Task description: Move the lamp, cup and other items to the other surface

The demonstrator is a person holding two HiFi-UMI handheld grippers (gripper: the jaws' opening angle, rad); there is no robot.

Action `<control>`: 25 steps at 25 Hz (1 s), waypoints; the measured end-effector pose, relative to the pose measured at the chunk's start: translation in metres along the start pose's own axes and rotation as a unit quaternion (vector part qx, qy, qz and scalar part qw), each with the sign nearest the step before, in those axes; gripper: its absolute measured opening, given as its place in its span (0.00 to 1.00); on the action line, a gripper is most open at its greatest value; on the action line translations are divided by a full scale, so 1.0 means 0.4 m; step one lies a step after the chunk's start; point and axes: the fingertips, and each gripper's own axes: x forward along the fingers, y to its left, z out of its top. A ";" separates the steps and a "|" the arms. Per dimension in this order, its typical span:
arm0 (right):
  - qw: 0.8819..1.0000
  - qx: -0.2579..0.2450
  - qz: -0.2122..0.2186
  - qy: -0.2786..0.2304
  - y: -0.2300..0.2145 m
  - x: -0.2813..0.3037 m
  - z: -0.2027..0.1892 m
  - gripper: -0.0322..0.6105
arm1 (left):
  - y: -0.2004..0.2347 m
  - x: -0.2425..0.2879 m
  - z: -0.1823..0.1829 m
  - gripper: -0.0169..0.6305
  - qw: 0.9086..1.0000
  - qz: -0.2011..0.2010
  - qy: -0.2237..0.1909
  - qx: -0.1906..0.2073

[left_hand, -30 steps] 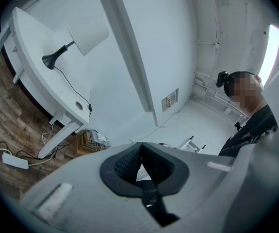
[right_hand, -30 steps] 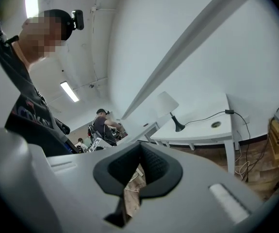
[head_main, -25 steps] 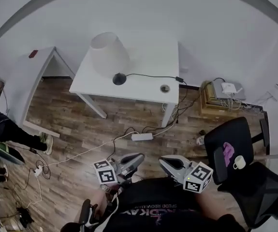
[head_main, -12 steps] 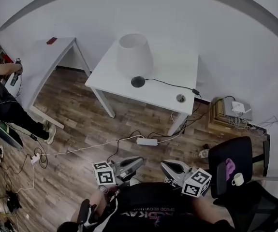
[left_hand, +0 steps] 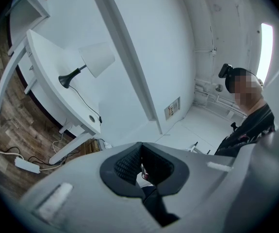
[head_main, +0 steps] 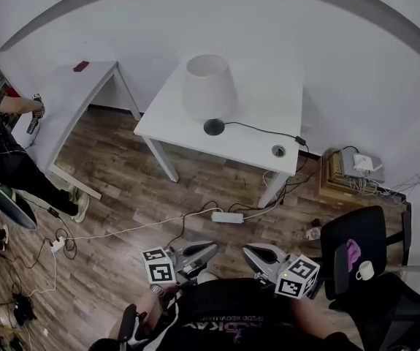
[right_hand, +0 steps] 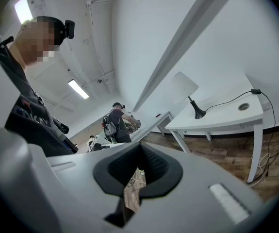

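The lamp (head_main: 210, 86) sits further right than before; we hold the left gripper (head_main: 211, 248) and right gripper (head_main: 247, 251) closed and empty, and its plugged-in cord (head_main: 257, 129) may snag.

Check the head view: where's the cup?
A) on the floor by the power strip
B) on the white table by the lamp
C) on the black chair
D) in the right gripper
C: the cup sits on the black chair next to a purple item, while the right gripper is shut on nothing.
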 end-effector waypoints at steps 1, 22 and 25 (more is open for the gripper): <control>1.000 0.000 0.000 0.001 0.003 0.003 -0.002 0.05 | -0.004 0.000 0.000 0.03 1.000 -0.001 0.004 0.008; 0.999 -0.024 0.003 0.036 0.056 0.040 -0.053 0.06 | -0.019 -0.081 -0.023 0.03 1.000 -0.006 -0.022 0.013; 0.999 -0.020 0.001 0.045 0.057 0.056 -0.068 0.06 | -0.011 -0.100 -0.037 0.03 1.000 -0.003 -0.023 0.003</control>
